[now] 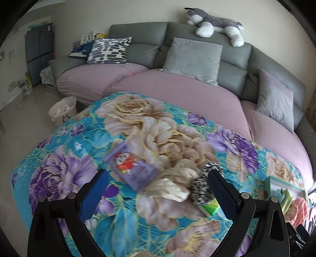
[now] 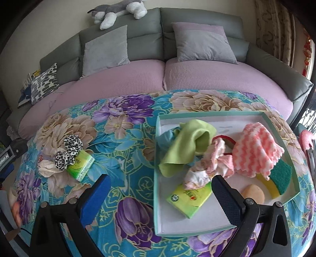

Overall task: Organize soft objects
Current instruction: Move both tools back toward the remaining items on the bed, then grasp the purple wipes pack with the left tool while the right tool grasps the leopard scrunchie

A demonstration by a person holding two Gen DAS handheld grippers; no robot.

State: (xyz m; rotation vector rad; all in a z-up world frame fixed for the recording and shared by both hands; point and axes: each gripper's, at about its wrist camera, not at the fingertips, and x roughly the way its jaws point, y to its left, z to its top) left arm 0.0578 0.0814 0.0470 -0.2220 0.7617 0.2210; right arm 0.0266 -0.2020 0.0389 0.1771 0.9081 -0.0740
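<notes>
A grey sofa with mauve seat covers runs behind a table draped in a teal floral cloth. On the table's right part lies a shallow teal-rimmed tray holding a green cloth, a pink zigzag cloth, a crumpled pink-and-white cloth, a green tissue pack, a yellow-green sponge and a peach-coloured lump. Well left of the tray a cream cloth, a black-and-white spotted scrunchie, a purple packet and a second green pack cluster together. The left claw is spread wide and empty over this cluster; the right claw is spread and empty above the tray's near-left edge
</notes>
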